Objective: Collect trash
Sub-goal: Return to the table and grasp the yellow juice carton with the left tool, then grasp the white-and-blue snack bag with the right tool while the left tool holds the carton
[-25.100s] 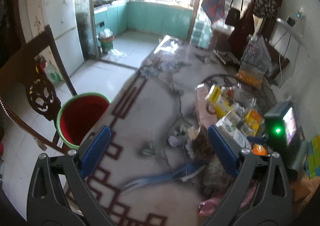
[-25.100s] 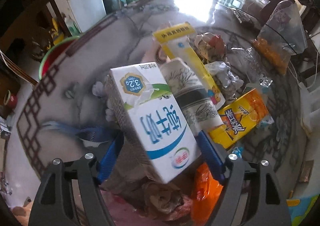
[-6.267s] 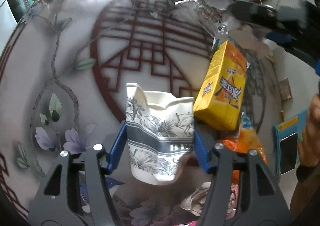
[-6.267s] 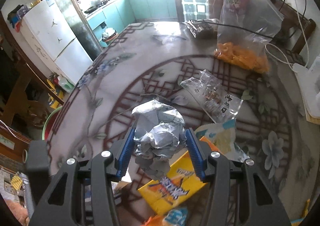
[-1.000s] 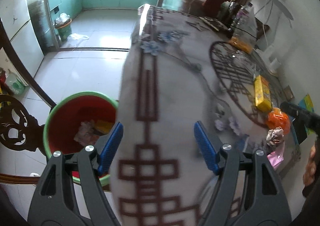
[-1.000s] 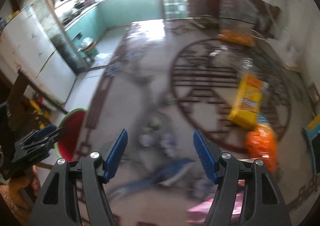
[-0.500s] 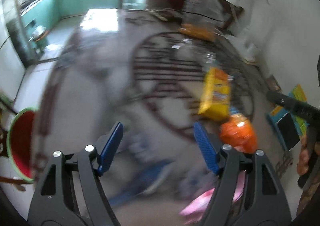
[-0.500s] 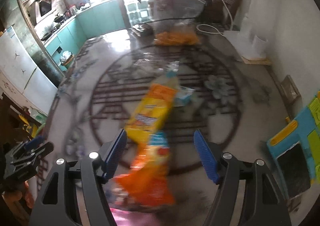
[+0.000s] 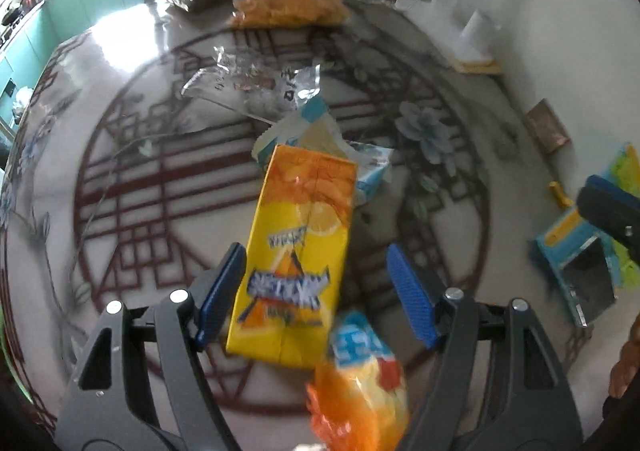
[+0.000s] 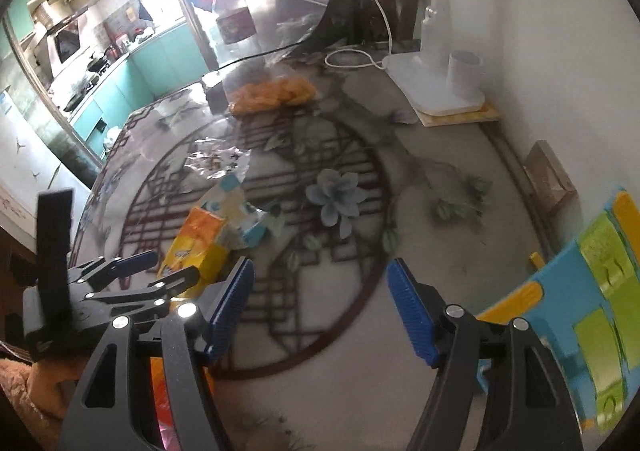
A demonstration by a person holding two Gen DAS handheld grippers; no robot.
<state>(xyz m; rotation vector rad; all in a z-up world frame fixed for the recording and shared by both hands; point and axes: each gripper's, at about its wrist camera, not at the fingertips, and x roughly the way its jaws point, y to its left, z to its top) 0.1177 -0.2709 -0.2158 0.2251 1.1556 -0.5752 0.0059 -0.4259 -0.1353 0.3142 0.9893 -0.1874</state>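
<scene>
A yellow-orange juice carton [image 9: 300, 251] lies flat on the patterned table [image 9: 120, 191]. My left gripper [image 9: 316, 293] hangs open just above the carton's near end; the carton sits close to the left pad and clear of the right one. An orange snack bag [image 9: 356, 391] lies nearer, under the gripper. A light-blue and white wrapper [image 9: 320, 131] and a clear plastic wrapper [image 9: 248, 87] lie beyond the carton. My right gripper [image 10: 320, 307] stands open over bare table, empty. In the right wrist view the left gripper [image 10: 132, 279] hovers at the carton [image 10: 196, 247].
A clear bag of orange snacks [image 10: 272, 91] stands at the table's far side. A white stand base [image 10: 440, 91] with a cup [image 10: 464, 75] and a cable sit by the wall. A blue and green booklet [image 10: 580, 291] and a small brown box [image 10: 548, 175] lie at the right.
Both grippers have swung from the table's edge by the red bin across to the trash in the table's middle. The left view now has the carton between its fingers. Both stayed open.
</scene>
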